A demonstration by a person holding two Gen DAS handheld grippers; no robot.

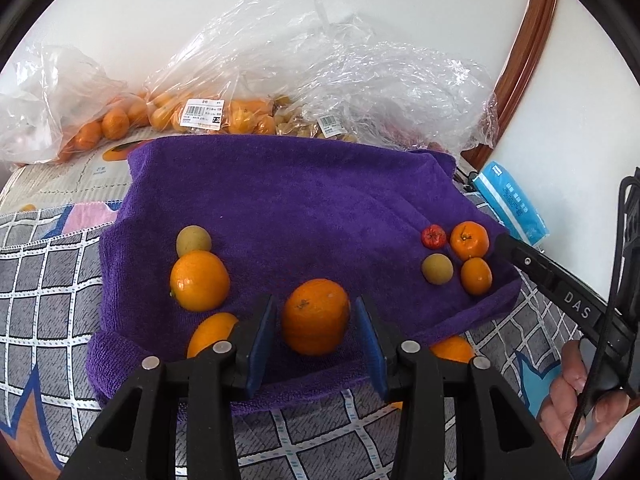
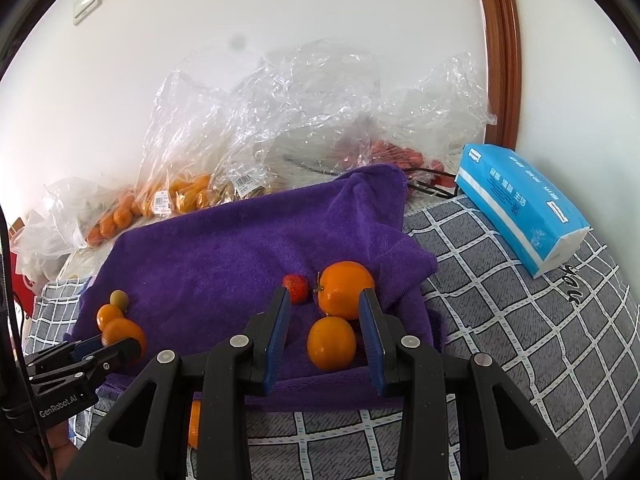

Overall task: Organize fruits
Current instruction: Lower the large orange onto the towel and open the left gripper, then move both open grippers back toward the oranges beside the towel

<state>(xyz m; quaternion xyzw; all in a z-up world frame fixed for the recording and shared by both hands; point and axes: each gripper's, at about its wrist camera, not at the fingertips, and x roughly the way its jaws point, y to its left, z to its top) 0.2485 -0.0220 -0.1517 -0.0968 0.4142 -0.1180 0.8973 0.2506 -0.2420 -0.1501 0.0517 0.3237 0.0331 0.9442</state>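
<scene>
On the purple terry towel [image 1: 304, 200], spread over a grey checked bed cover [image 2: 520, 320], fruits are being sorted into groups. The left gripper [image 1: 316, 320] has its fingers spread either side of a large round orange [image 1: 316, 316] near the towel's front edge, with gaps showing and no pinch. The right gripper [image 2: 326, 336] has its fingers spread around a small smooth orange [image 2: 331, 343] in the cluster at the towel's right edge, also not touching. This looks like the placing step; next, each gripper probably needs to draw back without nudging the fruit.
</scene>
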